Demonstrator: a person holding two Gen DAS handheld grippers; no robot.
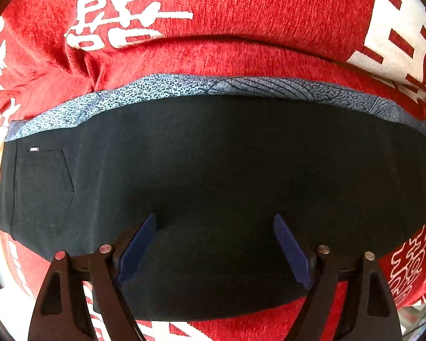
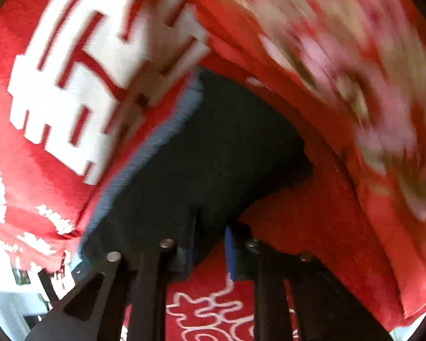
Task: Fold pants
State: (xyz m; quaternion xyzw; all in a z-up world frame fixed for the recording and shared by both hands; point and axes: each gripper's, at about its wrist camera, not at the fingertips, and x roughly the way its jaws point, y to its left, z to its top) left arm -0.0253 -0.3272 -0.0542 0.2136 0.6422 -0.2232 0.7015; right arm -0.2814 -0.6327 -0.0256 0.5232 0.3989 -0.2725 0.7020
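Dark navy pants (image 1: 213,170) lie flat across a red cover, with the back pocket (image 1: 48,179) at the left. A blue speckled garment (image 1: 162,88) sticks out from under their far edge. My left gripper (image 1: 214,218) is open, its blue pads wide apart over the near edge of the pants, holding nothing. In the blurred right wrist view my right gripper (image 2: 210,227) has its blue pads close together on the near edge of the pants (image 2: 213,147); a narrow gap still shows between them.
The pants rest on a sofa draped in a red cover with white characters (image 1: 122,14). A red flowered cushion (image 2: 340,71) rises at the right of the right wrist view. The speckled garment's edge (image 2: 153,147) runs along the pants' left side.
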